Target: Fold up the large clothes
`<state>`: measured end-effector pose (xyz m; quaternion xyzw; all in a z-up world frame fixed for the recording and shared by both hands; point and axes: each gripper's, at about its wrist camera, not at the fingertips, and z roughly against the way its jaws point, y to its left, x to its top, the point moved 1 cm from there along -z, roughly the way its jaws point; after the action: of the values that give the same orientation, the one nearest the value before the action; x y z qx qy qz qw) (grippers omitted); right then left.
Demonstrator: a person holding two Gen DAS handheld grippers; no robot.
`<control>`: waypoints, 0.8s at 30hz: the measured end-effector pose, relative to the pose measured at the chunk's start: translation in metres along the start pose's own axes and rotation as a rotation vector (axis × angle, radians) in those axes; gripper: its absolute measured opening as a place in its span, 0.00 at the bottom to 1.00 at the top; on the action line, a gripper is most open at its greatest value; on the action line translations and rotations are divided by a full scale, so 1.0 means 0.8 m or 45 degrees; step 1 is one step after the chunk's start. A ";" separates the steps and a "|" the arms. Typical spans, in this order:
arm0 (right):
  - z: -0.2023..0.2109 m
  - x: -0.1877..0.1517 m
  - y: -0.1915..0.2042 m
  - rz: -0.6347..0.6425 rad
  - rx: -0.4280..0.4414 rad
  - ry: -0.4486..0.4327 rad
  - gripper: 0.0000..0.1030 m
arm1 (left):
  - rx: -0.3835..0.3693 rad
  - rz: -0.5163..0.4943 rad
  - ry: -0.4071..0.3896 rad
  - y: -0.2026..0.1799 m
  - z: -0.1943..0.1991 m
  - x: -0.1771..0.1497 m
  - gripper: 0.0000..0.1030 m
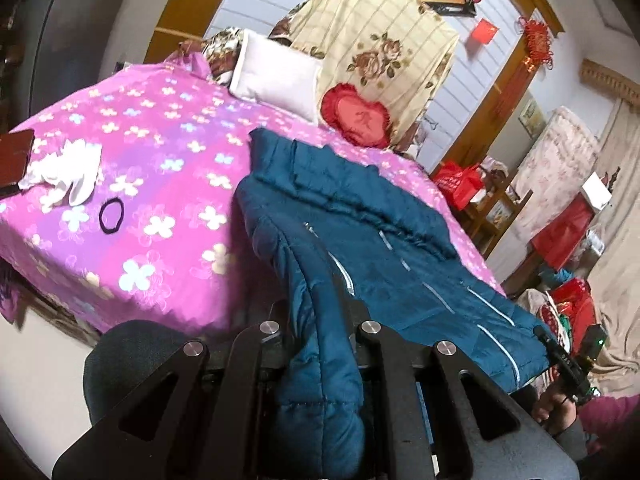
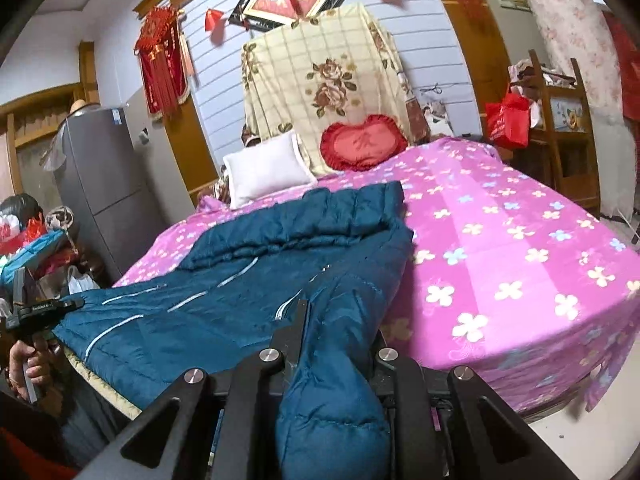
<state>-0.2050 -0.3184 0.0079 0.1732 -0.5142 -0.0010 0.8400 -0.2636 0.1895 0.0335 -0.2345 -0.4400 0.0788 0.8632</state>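
- The coat, a blue quilted one, lies spread across the bed, its far end near the white pillow and its near end pulled off the bed's front edge.
- The left gripper has its fingers pressed together on a bunched fold of the coat's near hem; padding bulges out between them toward the camera.
- The right gripper pinches another corner of the same near hem in the same way, fingers nearly shut on thick fabric.
- Step in hand, as I judge it: the near end is lifted clear of the bed to start a lengthwise fold.
- The next move calls for carrying both corners together toward the pillow, keeping them level so the hem lands square on the coat's far part.
- Left of the coat on the bed lie a white cloth and a black hair tie, well apart from it.
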 end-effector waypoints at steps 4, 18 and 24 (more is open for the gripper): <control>0.015 0.006 -0.005 -0.004 0.013 -0.030 0.14 | -0.023 -0.006 -0.029 -0.009 0.012 0.001 0.09; -0.079 0.038 -0.022 -0.017 -0.089 0.168 0.14 | 0.416 -0.207 0.080 -0.033 -0.103 0.032 0.09; -0.117 0.053 -0.022 0.035 -0.127 0.196 0.14 | 0.401 -0.143 0.078 -0.020 -0.135 0.054 0.09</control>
<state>-0.1013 -0.3154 0.0012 0.1236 -0.4498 -0.0016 0.8845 -0.1531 0.1539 0.0180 -0.0735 -0.4080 0.0913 0.9054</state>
